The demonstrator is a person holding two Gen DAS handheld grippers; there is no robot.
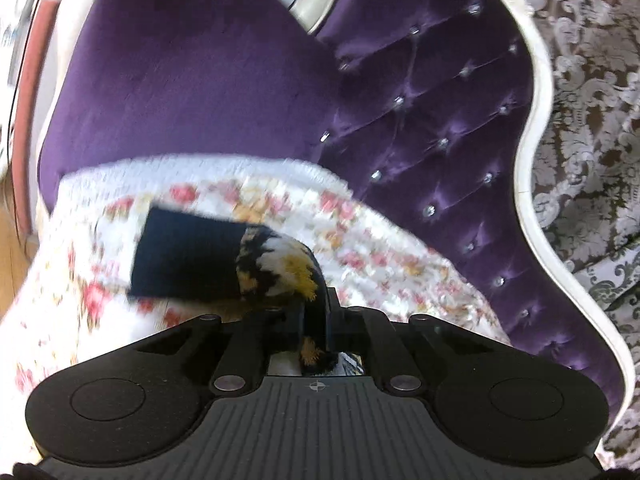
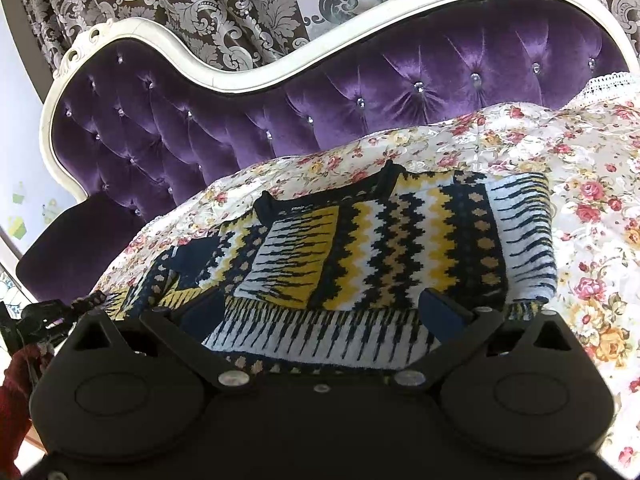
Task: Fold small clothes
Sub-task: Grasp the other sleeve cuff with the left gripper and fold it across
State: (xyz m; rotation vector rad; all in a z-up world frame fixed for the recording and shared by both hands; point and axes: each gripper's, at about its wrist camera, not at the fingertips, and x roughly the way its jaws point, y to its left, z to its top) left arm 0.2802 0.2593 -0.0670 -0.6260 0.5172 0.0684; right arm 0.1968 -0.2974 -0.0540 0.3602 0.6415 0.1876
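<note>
Left wrist view: left gripper [image 1: 316,320] clamps sweater sleeve [image 1: 224,260]; right gripper [image 2: 320,312] spread wide over sweater [image 2: 400,240] (lay sleeve flat across body).

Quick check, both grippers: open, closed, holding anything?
Left gripper: closed on the sweater's sleeve, lifted above the floral cover.
Right gripper: open, holding nothing, over the patterned sweater.

Floral cloth [image 2: 580,184] covers a purple tufted sofa [image 2: 240,120] before patterned curtains [image 2: 200,8].
</note>
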